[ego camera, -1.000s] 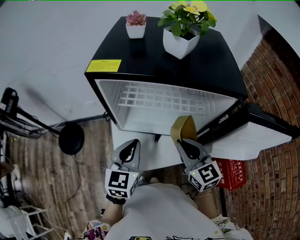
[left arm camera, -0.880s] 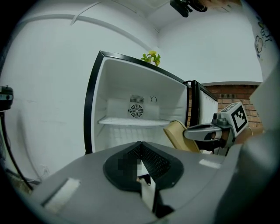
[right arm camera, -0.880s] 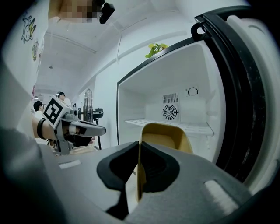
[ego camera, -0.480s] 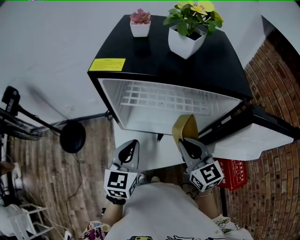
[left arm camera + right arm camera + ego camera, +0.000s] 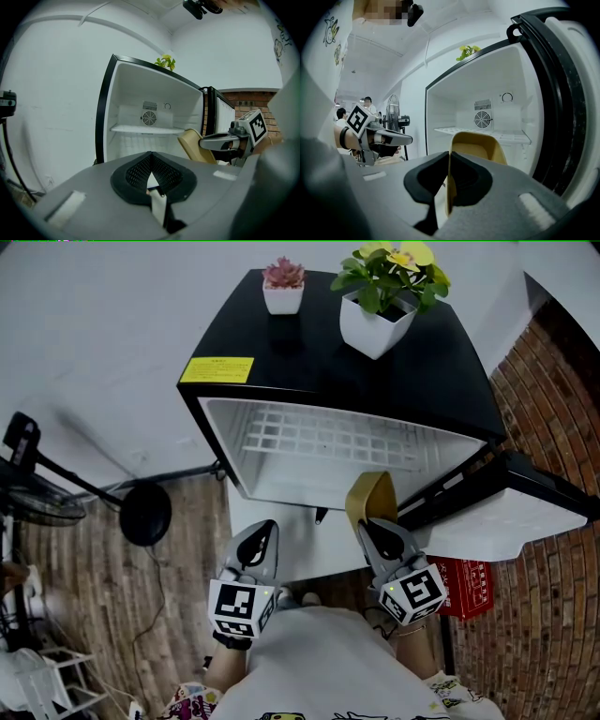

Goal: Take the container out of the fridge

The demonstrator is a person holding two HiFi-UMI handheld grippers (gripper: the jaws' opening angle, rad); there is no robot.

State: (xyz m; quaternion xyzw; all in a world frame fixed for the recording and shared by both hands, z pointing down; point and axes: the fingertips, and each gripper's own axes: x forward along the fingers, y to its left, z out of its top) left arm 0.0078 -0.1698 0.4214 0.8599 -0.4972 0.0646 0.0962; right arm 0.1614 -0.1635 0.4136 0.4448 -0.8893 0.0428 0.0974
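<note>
The black mini fridge (image 5: 328, 352) with a white interior stands open, its door (image 5: 525, 507) swung out to the right and a white wire shelf (image 5: 319, 437) showing inside. The mustard-yellow rounded container (image 5: 368, 495) is outside the fridge, just in front of the open compartment near the door, with its thin wall pinched in the right tongs (image 5: 370, 524). The left tongs (image 5: 267, 526) hover well to its left, pressed together on nothing.

This looks like a work room dressed up like a home: a small black fridge (image 5: 309, 362) with two potted plants (image 5: 377, 320) on top, white walls (image 5: 94, 334), a brick wall (image 5: 548, 399), a fan (image 5: 393, 111).
</note>
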